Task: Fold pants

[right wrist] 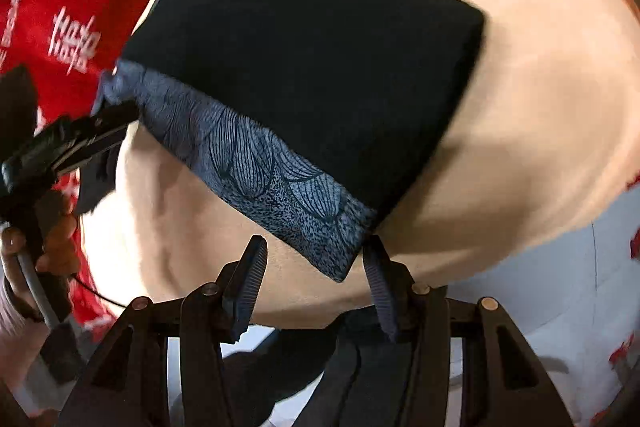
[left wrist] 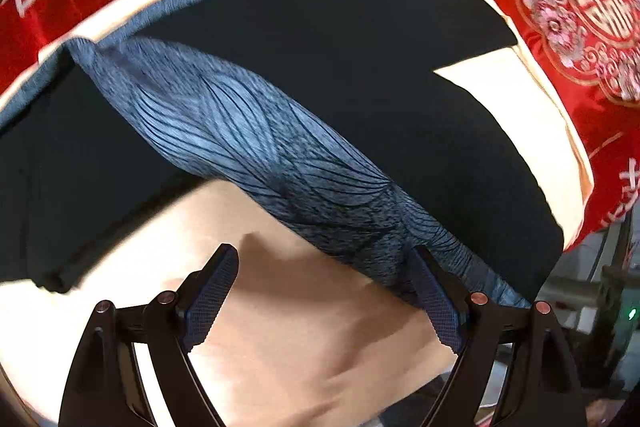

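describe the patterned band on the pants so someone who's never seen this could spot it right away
Find the pale peach sheet bordered by red printed fabric. On it lie black pants, and along their near edge runs the waistband. It alone is grey-blue with thin dark leaf-vein lines and speckles; everything around it is plain black or peach.

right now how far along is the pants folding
Partly done: the black pants with the blue patterned waistband already lie doubled over on the beige surface. In hand: the left gripper sits at one waistband corner, the right gripper open at the other. Further folds seem to remain.
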{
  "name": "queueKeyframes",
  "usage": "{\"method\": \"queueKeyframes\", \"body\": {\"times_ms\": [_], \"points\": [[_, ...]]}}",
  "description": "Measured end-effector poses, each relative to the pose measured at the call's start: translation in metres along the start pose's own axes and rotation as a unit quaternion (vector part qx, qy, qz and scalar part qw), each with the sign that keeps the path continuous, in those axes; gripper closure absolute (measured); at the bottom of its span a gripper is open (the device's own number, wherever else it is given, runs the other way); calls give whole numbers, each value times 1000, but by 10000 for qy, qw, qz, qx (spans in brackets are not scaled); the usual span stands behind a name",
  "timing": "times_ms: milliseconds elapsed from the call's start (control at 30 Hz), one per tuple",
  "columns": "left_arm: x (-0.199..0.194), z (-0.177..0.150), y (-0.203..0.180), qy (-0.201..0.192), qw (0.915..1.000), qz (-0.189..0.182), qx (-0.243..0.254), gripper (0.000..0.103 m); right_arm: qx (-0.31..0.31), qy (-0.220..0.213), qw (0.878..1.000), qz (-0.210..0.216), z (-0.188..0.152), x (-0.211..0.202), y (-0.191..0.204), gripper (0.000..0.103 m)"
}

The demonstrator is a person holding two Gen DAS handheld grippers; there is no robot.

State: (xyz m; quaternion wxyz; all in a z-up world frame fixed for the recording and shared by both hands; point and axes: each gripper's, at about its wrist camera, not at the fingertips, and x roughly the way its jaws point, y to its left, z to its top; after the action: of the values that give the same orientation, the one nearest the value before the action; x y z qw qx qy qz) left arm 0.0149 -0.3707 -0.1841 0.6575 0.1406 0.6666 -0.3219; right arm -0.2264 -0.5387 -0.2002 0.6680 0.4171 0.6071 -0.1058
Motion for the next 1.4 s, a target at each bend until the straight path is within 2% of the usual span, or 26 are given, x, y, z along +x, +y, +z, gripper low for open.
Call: {"method": "queueKeyframes", "body": {"times_ms": [33, 100, 133, 167, 200, 233, 267, 300, 333, 433, 600, 667, 733, 833, 867, 900, 933, 1000, 1067, 1133, 1167, 1200, 1300, 1400], "points": [[2, 0, -2, 8, 9999, -33, -135, 15, 25, 117, 9999, 69, 3, 2, -3, 54], [4, 1, -5, -18, 9993, -63, -368, 18, 86, 368, 9991, 193, 12, 3, -8, 85], [5, 2, -7, -71, 9987, -101, -503, 36, 35, 438, 9987, 254, 14, 0, -7, 87], [6, 3, -9, -46, 9982, -163, -583, 48, -81, 471, 9984, 303, 19, -6, -5, 90], [10, 6, -12, 47, 9977, -225, -636, 68, -196, 474, 9981, 355, 21, -14, -4, 91], [11, 8, -15, 76, 9974, -281, -663, 76, -341, 457, 9974, 430, 23, -23, 4, 92], [11, 11, -17, 79, 9972, -305, -680, 76, -441, 430, 9969, 497, 27, -33, 10, 92], [8, 14, -19, 70, 9968, -360, -714, 86, -560, 369, 9959, 612, 38, -45, 15, 93], [4, 20, -22, 44, 9961, -416, -771, 88, -640, 313, 9952, 675, 43, -54, 19, 93], [-18, 40, -26, -136, 9942, -568, -900, 88, -934, 26, 9921, 842, 83, -86, 34, 94], [-56, 90, -32, -660, 9946, -389, -695, 88, -1458, -549, 9839, 879, 178, -131, 47, 95], [-66, 105, -28, -838, 9942, -242, -633, 88, -1583, -649, 9822, 771, 216, -128, 57, 95], [-77, 120, -26, -1110, 9920, 121, -597, 88, -1639, -686, 9820, 639, 255, -124, 55, 95], [-83, 130, -11, -1232, 9890, 363, -728, 85, -1673, -693, 9826, 410, 306, -110, 59, 95], [-81, 132, -7, -1228, 9882, 497, -773, 78, -1637, -677, 9836, 330, 321, -105, 54, 95], [-76, 134, -1, -1206, 9868, 708, -819, 46, -1569, -635, 9852, 263, 334, -96, 51, 95], [-73, 134, 7, -1246, 9835, 948, -907, 24, -1500, -568, 9868, 210, 347, -84, 52, 95], [-62, 137, 12, -1321, 9790, 1178, -1015, 24, -1468, -444, 9881, -82, 365, -63, 45, 92], [-45, 141, 18, -1089, 9800, 1234, -1122, 24, -1622, -493, 9840, -538, 368, -54, 47, 91], [-37, 139, 25, -1002, 9794, 1240, -1236, 24, -1741, -583, 9799, -775, 365, -57, 49, 76], [-33, 139, 26, -956, 9796, 1264, -1238, 24, -1777, -629, 9790, -777, 362, -60, 49, 55], [-27, 139, 27, -900, 9793, 1348, -1215, 24, -1844, -720, 9767, -828, 358, -67, 49, 45], [-16, 138, 31, -762, 9784, 1516, -1182, 24, -1929, -741, 9708, -1218, 353, -70, 45, 45], [-8, 139, 36, -655, 9775, 1535, -1290, 24, -1699, -664, 9732, -1397, 364, -61, 34, 46]]}}
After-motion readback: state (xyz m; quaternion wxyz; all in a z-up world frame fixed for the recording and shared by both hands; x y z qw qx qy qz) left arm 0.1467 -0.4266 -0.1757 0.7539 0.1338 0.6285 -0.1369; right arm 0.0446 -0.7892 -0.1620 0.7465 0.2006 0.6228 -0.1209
